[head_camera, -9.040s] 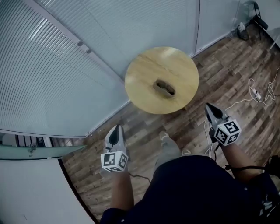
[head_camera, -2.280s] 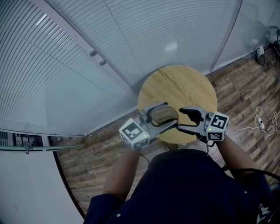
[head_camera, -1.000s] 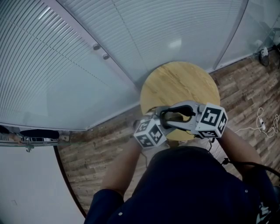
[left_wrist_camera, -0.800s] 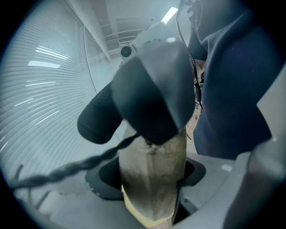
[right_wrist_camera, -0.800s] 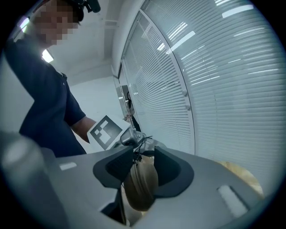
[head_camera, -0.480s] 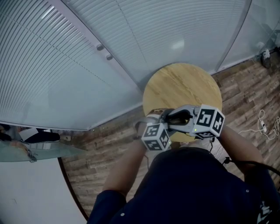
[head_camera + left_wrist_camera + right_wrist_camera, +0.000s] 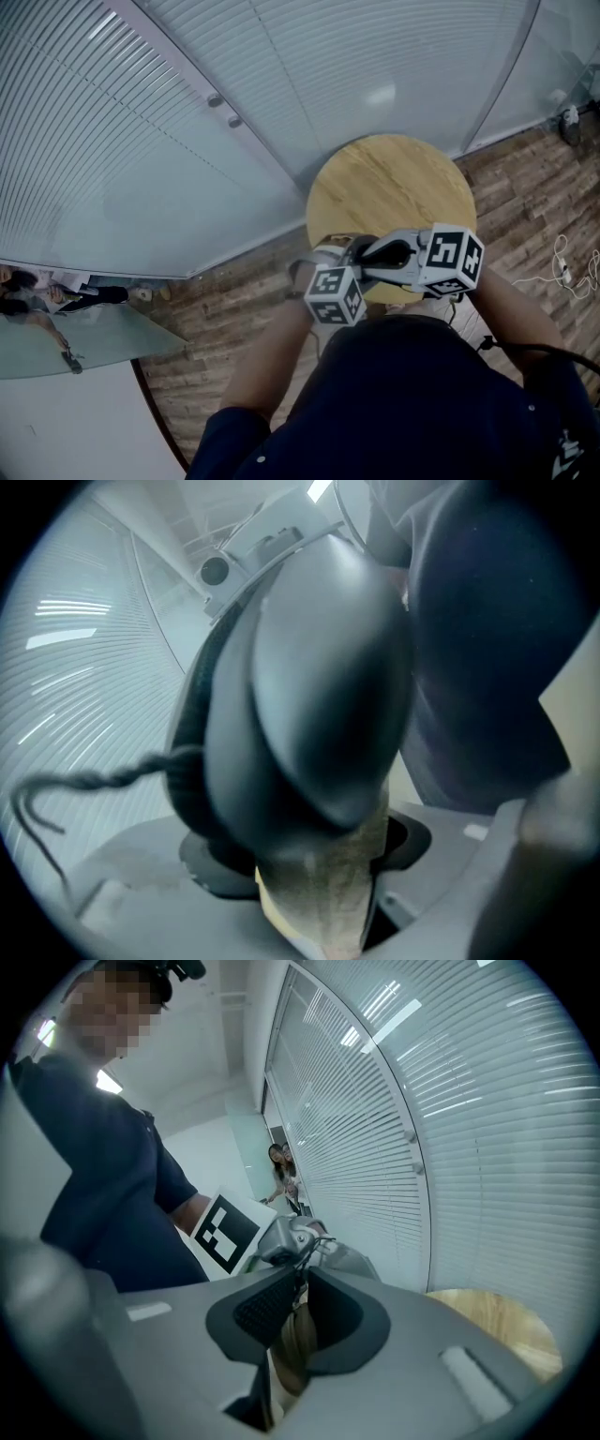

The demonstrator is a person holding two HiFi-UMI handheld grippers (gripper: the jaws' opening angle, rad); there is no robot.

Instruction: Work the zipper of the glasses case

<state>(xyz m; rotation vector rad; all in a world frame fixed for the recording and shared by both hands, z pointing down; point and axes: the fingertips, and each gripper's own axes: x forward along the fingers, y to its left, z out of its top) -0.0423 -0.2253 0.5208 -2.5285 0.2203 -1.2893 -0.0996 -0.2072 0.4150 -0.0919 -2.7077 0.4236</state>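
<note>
Right gripper view: right gripper (image 7: 298,1321) fingers are closing on the glasses case (image 7: 292,1354) edge; left gripper (image 7: 319,878) fingers clamp it over the counter (image 7: 394,178), near edge. If they've pinched only fabric, it'll probably slip.

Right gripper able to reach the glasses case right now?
Probably yes: the left gripper holds the glasses case up, and the right gripper's jaws are closing on its edge with nothing in the way.
</note>
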